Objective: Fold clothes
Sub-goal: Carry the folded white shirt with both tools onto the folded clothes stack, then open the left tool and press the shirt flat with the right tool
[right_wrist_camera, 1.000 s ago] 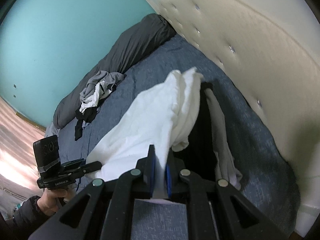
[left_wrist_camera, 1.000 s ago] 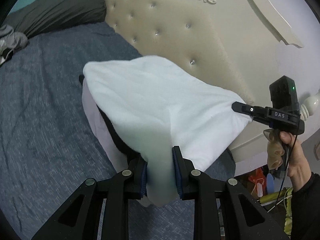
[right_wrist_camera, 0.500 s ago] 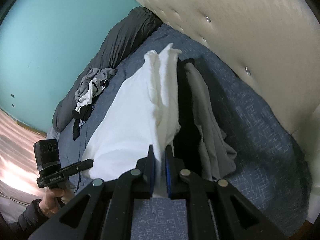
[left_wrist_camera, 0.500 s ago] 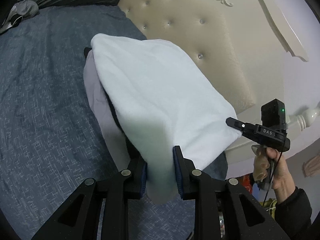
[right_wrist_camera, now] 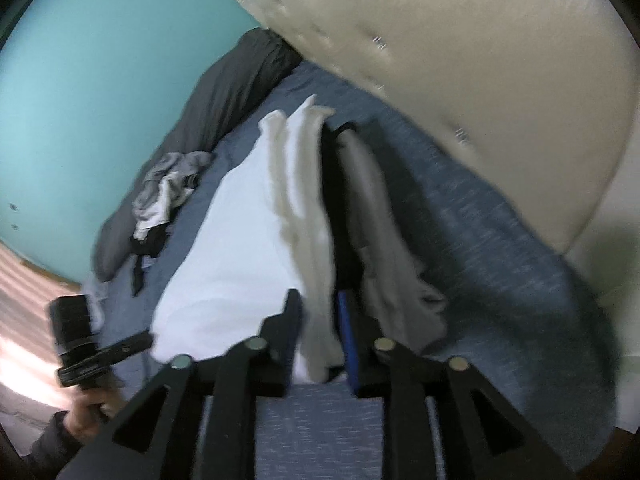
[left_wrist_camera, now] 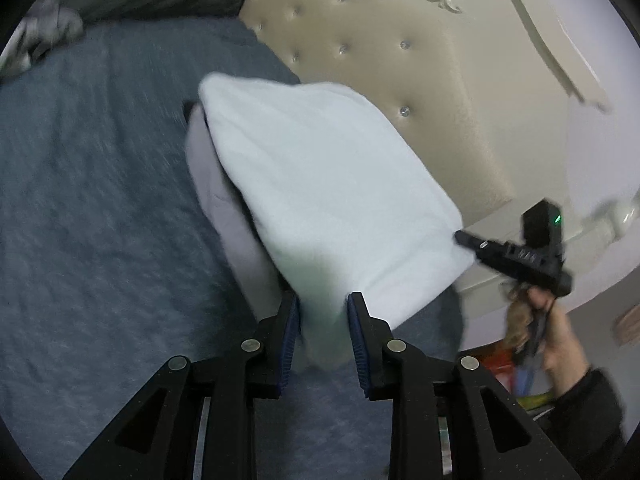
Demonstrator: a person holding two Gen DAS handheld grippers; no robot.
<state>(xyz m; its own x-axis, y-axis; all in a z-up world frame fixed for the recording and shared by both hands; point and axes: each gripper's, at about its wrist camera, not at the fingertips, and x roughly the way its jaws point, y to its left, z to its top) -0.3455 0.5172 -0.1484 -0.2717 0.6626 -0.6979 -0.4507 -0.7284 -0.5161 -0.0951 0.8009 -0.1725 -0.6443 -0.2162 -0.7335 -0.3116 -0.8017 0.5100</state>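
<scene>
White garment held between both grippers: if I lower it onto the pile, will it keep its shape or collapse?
The white garment will probably collapse: it sags between the left hand-held gripper and right hand-held gripper. Its layered edge looks loose, so the layers may slide apart. It seems light, likely draping over the grey clothes beneath.

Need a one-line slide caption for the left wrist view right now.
Left gripper and right gripper hold a folded white cloth garment over the blue-grey bedspread.
</scene>
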